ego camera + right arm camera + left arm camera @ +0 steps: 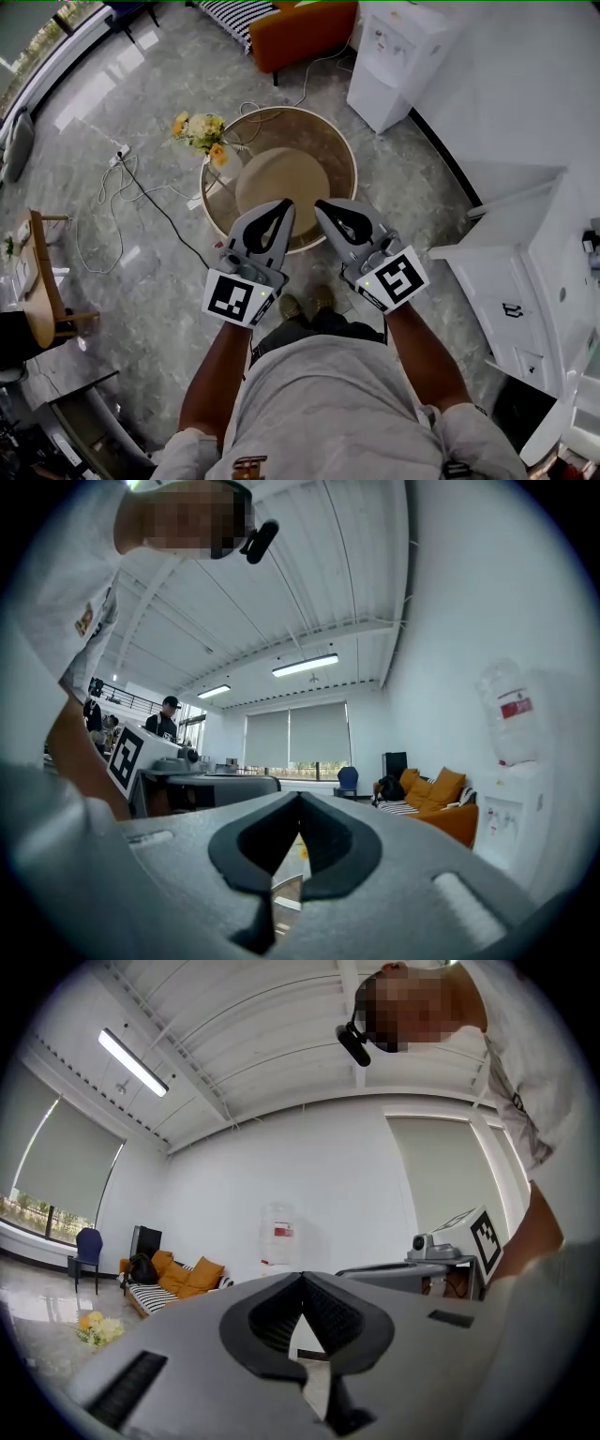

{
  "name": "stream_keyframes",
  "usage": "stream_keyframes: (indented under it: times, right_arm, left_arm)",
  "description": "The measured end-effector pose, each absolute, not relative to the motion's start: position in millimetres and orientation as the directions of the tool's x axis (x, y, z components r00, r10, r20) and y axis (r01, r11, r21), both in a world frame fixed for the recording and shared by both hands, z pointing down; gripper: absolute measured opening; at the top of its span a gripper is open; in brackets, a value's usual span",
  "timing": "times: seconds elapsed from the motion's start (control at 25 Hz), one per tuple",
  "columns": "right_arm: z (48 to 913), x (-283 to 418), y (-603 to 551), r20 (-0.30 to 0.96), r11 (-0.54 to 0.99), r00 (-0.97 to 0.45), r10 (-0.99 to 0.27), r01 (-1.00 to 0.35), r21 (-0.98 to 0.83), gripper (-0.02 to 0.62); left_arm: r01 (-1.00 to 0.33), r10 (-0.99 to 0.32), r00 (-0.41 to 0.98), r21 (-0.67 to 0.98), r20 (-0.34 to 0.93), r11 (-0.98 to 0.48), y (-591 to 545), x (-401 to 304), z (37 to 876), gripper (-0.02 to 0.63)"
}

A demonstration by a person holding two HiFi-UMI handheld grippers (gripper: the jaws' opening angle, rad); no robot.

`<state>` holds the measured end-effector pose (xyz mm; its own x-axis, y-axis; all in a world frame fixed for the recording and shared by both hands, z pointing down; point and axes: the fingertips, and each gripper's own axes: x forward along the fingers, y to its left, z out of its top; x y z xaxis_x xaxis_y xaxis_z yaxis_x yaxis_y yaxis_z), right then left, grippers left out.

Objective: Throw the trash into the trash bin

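Holding both tools out in front of your chest, you have the left hand-held gripper (283,206) and the right hand-held gripper (322,207) side by side, their tips angled in toward each other and just apart. Left gripper view: jaws brought together at the tips, nothing between the pads. Right gripper view: the same, closed and empty. So nothing is carried at this moment. Below and just ahead of both tips lies the round worktop (349,155), glass-topped with a pale rim, a beige disc (281,183) showing beneath the glass and a bunch of flowers (202,131) at its left edge. Trash: none that you can pick out in any view, neither on the glass nor on the grey floor (150,281) around it. Trash bin: not identifiable either; the white cabinet (525,281) stands off to your right and the orange sofa (305,33) beyond the worktop, but no bin shows beside them. Judgement: the task looks not yet begun. The relation that matters — which way the trash lies from the tips, and how its long axis runs — cannot be read from here. Neither hand is nearer to the worktop; both hang level with each other over its near rim, so either could lead once the target is found.
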<state>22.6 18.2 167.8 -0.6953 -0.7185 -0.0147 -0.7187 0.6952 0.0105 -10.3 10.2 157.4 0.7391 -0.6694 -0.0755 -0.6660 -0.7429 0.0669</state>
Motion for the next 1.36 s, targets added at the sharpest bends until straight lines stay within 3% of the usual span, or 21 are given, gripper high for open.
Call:
stream_keyframes:
  times: [1.36]
  right_arm:
    - [150.3,30.8,36.6,-0.052,0.689,-0.688,-0.724,-0.725,0.007,0.000]
  left_arm:
    - [-0.655,-0.656,0.748,0.047,-0.098,-0.754,33.9,-3.0,138.4,0.000]
